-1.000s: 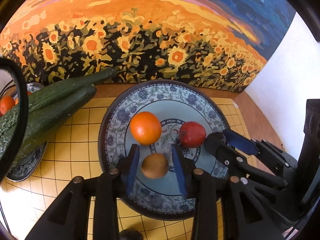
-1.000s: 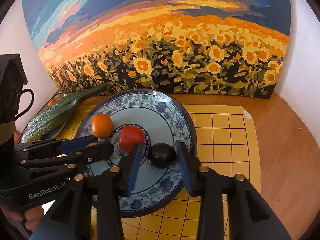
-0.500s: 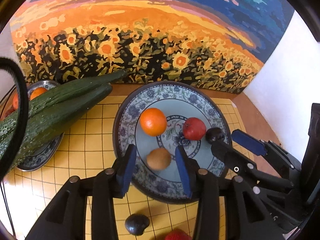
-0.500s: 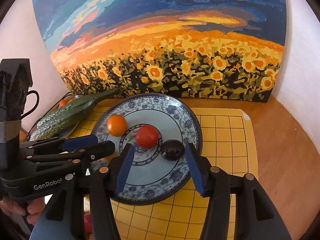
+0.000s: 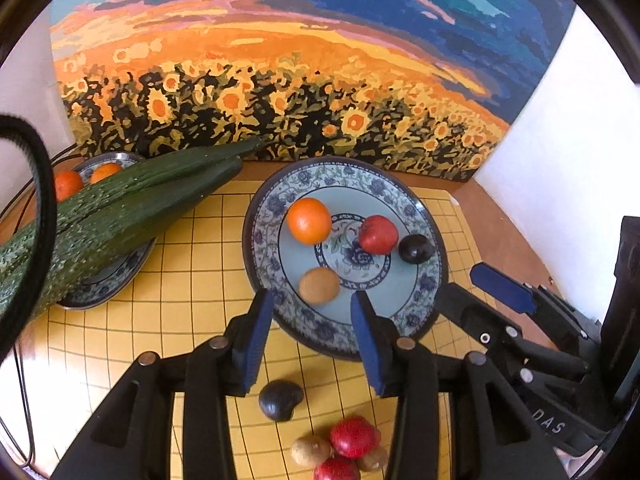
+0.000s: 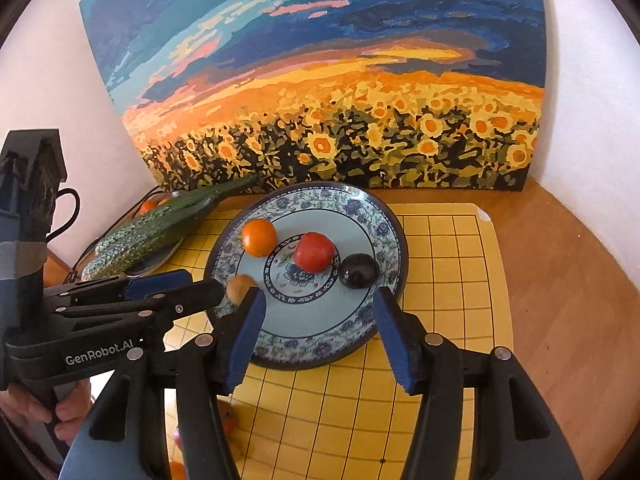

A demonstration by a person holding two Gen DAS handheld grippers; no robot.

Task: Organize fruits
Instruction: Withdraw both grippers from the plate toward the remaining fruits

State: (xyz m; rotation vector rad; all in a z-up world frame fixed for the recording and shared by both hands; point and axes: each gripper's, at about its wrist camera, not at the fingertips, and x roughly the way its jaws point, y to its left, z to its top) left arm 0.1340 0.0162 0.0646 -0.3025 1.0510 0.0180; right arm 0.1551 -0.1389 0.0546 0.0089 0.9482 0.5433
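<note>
Yellow gridded mat [image 6: 452, 280] lying before sunflower painting [image 6: 340, 92]; patterned plate [image 6: 384, 216] bearing orange [image 6: 259, 237], red fruit [image 6: 314, 252], dark plum [image 6: 357, 271], brown kiwi [image 5: 319, 285]; left gripper [image 5: 312, 332] hovering apart, empty; right gripper [image 6: 320, 332] widening, gripping nothing.

A sunflower-field painting [image 6: 320, 92], blue & orange sky, leans vs. white walls [image 6: 592, 120] in a corner. Below: wooden tabletop [image 6: 560, 300] w/ yellow grid mat [image 6: 448, 320]. Soft daylight throughout; a black cable [image 5: 36, 208] at left.
</note>
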